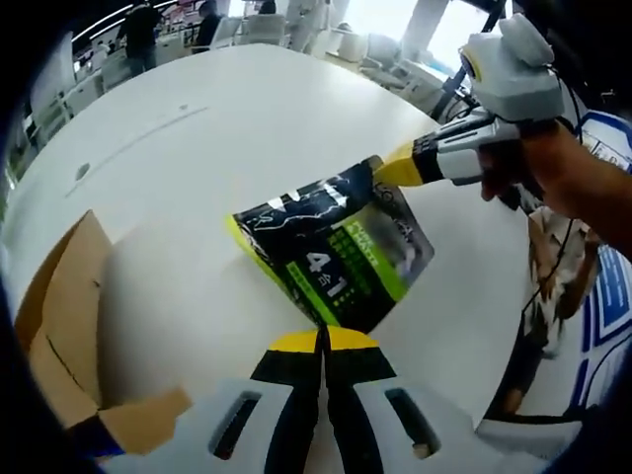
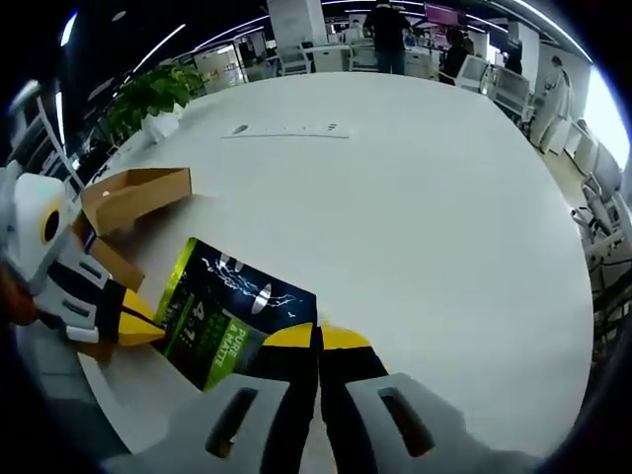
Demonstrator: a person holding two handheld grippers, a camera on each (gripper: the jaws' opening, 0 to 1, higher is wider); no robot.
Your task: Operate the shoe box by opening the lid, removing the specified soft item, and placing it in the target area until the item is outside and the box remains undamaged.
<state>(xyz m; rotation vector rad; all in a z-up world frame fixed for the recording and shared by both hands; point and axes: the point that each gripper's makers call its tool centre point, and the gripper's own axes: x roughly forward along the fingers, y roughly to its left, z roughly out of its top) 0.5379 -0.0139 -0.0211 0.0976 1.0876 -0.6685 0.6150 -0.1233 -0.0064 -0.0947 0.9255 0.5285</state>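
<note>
In left gripper view the brown shoe box lies open at far left on the white tabletop. The left gripper reaches forward, jaws pressed together on the near edge of the black-green soft packet, which hangs w/ its lower side near the tabletop, outside the box. At right a hand holds the right gripper, its yellow tips closed on the packet's far corner.

In right gripper view, left gripper pinches the packet at left; box behind it; right gripper jaws shut on packet's edge.
</note>
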